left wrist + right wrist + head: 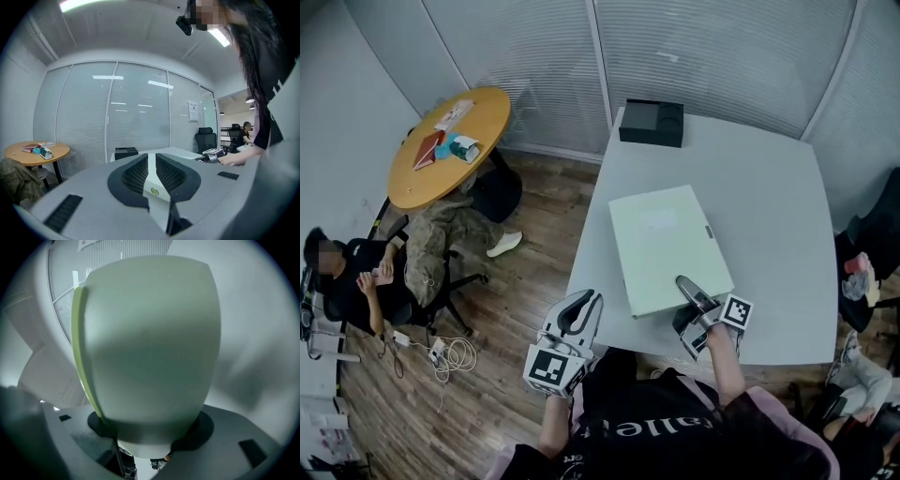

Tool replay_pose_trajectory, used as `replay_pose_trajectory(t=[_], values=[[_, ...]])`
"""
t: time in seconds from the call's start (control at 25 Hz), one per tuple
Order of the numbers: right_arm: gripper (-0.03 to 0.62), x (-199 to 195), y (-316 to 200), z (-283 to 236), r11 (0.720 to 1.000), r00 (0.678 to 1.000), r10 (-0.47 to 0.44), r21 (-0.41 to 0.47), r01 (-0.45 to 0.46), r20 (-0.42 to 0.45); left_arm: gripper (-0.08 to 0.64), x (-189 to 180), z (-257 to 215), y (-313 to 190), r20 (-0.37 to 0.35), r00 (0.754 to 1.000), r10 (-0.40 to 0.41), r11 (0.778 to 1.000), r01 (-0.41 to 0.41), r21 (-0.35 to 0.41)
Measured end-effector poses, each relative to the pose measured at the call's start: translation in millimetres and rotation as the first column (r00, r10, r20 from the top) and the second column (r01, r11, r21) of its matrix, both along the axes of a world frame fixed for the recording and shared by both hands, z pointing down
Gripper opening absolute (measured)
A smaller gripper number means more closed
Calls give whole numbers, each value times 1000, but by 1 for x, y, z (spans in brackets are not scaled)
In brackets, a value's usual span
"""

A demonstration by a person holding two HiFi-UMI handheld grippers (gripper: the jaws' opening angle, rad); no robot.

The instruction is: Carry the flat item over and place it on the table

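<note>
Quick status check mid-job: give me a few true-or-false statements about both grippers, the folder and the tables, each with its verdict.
1. The right gripper is clamped on the near edge of the green folder. True.
2. The left gripper also holds the folder. False: its jaws are together with nothing between them, and it is off the left side of the grey table.
3. A black box sits at the grey table's far edge. True.
4. The folder is over the round table. False: it is over the grey table; the round table stands apart to the left.
</note>
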State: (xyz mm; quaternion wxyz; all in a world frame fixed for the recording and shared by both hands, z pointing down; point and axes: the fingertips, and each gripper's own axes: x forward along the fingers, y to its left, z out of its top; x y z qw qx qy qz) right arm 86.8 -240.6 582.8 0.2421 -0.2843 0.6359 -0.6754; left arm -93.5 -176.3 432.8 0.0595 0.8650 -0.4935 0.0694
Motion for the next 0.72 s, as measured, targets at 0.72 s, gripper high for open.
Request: replay_pose_trajectory(t=[0.72], values=[[291,-78,-101,68,979,995,97,-180,-98,-16,67,-89,12,-67,-7,1000,30,999,-30,-15]])
